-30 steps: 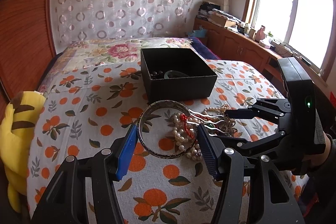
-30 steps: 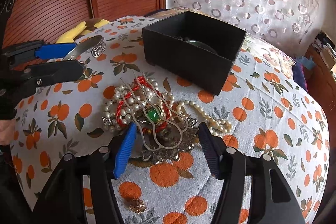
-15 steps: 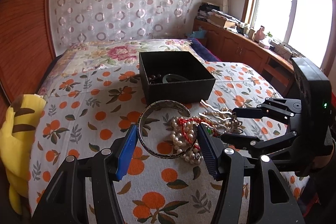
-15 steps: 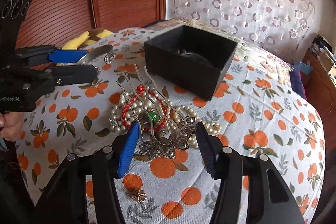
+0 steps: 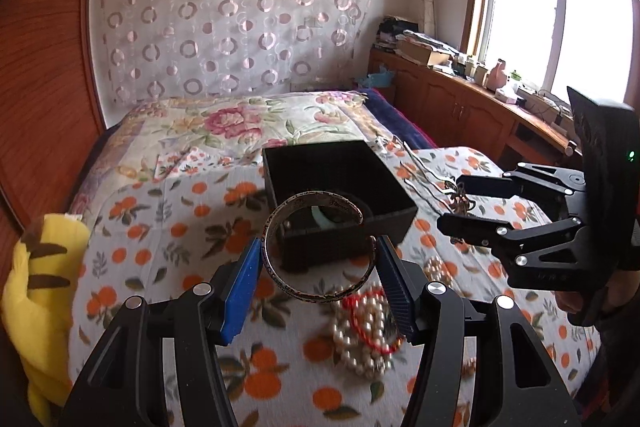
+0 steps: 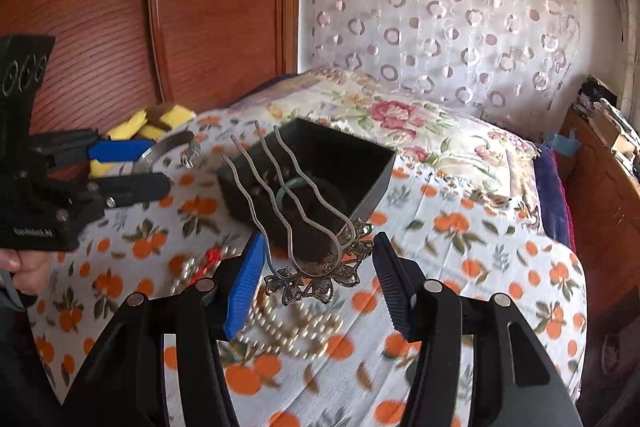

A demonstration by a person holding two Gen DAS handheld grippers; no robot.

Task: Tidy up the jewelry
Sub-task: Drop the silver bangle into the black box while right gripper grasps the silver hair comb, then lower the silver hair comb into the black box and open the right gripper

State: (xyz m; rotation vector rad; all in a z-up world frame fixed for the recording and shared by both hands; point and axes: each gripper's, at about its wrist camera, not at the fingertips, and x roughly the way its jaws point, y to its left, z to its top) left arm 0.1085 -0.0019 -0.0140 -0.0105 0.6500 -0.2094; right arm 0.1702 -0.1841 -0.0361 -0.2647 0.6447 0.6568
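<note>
My left gripper is shut on a silver cuff bangle and holds it in the air just in front of the open black box. My right gripper is shut on an ornate metal hair comb, prongs pointing up toward the black box, lifted off the bed. The box holds a green ring and dark beads. The right gripper with the comb shows right of the box in the left wrist view. The left gripper shows at the left in the right wrist view.
A pile of pearl strands with a red cord lies on the orange-print bedspread below both grippers. A yellow plush toy lies at the bed's left edge. Wooden wardrobe behind, cabinets under the window on the right.
Both grippers have risen off the bed and moved toward the black box, carrying the bangle and the hair comb. The pearl pile stays on the bedspread.
</note>
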